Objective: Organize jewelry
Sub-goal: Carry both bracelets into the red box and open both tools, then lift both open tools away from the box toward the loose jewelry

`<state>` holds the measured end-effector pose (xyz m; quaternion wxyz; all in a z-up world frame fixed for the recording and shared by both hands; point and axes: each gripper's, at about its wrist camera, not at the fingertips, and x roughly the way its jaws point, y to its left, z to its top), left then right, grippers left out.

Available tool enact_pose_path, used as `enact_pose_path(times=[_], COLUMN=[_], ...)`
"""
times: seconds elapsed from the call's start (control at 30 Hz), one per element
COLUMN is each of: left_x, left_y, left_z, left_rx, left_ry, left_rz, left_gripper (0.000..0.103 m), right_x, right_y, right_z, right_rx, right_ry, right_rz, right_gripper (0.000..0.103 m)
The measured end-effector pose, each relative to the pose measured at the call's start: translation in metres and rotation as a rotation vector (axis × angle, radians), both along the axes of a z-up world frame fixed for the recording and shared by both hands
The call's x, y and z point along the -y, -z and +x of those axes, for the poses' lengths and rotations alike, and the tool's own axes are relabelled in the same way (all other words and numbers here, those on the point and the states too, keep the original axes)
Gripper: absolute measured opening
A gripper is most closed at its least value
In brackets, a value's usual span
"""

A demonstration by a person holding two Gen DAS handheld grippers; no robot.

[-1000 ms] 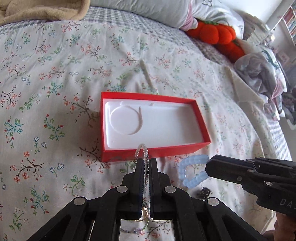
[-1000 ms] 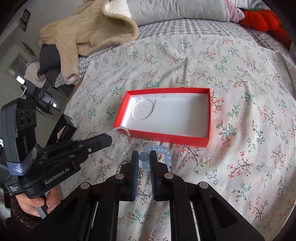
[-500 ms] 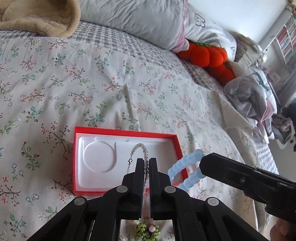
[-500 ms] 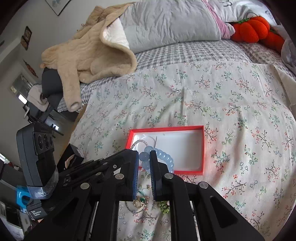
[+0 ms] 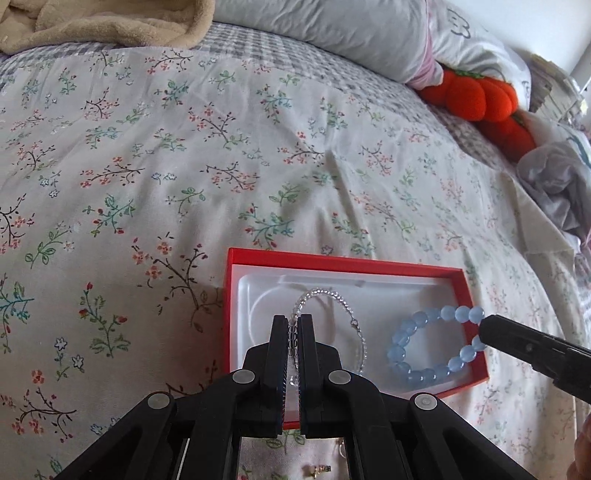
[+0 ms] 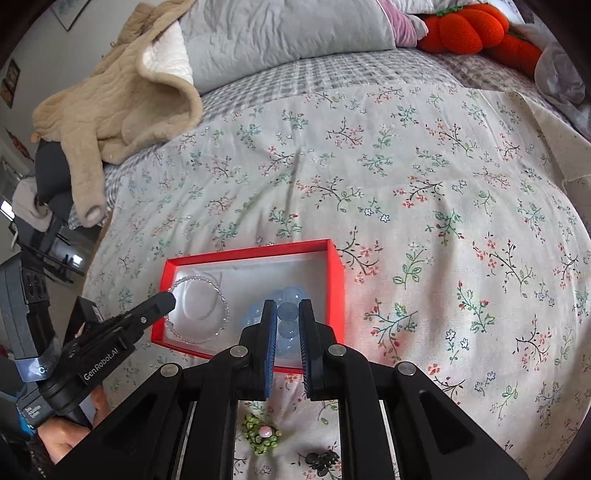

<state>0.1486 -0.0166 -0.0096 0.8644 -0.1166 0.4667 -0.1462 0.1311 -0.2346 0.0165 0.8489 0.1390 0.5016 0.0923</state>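
Note:
A red box (image 5: 332, 260) (image 6: 334, 280) with a white moulded liner lies on the floral bedspread. My left gripper (image 5: 294, 320) (image 6: 168, 297) is shut on a clear beaded bracelet (image 5: 325, 293) (image 6: 221, 306), which hangs over the liner's left half. My right gripper (image 6: 287, 306) (image 5: 484, 328) is shut on a blue beaded bracelet (image 5: 417, 321) (image 6: 286, 312), held over the box's right half. Whether either bracelet touches the liner I cannot tell.
Near the front edge lie a green flower brooch (image 6: 262, 434) and a dark brooch (image 6: 321, 459). A beige fleece jacket (image 6: 118, 96), grey pillows (image 6: 280, 33) and orange pumpkin plushes (image 5: 476, 99) sit at the bed's far side. A hand (image 6: 70, 439) holds the left gripper.
Both grippers have lifted their bracelets off the bedspread and carried them forward over the red box. The clear bracelet now hangs over the liner's left half, the blue one over the right.

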Motion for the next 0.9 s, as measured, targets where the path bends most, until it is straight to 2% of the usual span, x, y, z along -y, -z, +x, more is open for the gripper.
enact_pose_path(times=[0.13,0.27,0.33,0.37,0.4,0.47,0.53,0.6,0.67,0.77,0.9], left_x=[0.004,0.012,0.016,0.017,0.019,0.02,0.02,0.019,0.015,0.006,-0.011], left_y=[0.001,-0.003,-0.004,-0.006,-0.008,-0.014,-0.019,-0.021,-0.02,-0.011,0.01], left_z=[0.002,0.001,-0.001,-0.004,-0.007,-0.014,-0.022,-0.029,-0.038,-0.051,-0.066], left_rx=[-0.002,0.011,-0.001,-0.004,0.003,0.014,0.02,0.026,0.017,-0.006,-0.069], left_ry=[0.005,0.012,0.02,0.02,0.019,0.029,0.036,0.037,0.04,0.033,0.027], left_rz=[0.012,0.05,0.073,0.088,0.1,0.113,0.119,0.137,0.152,0.165,0.195], left_gripper=[0.0,0.002,0.021,0.038,0.044,0.047,0.056,0.07,0.075,0.086,0.087], right_x=[0.002,0.003,0.005,0.006,0.008,0.012,0.015,0.017,0.016,0.008,-0.007], right_y=[0.004,0.001,-0.001,-0.003,-0.004,-0.01,-0.017,-0.023,-0.026,-0.025,-0.015], right_z=[-0.001,-0.003,-0.002,-0.003,-0.005,-0.009,-0.016,-0.022,-0.029,-0.042,-0.065], right_rx=[-0.003,0.031,0.032,0.035,0.038,0.051,0.069,0.079,0.089,0.107,0.102], right_ry=[-0.012,-0.004,0.01,0.017,0.023,0.033,0.036,0.029,0.015,-0.024,-0.118], right_rz=[-0.005,0.002,0.011,0.015,0.017,0.021,0.026,0.029,0.009,-0.071,-0.148], right_gripper=[0.012,0.013,0.017,0.023,0.03,0.037,0.043,0.05,0.056,0.056,0.056])
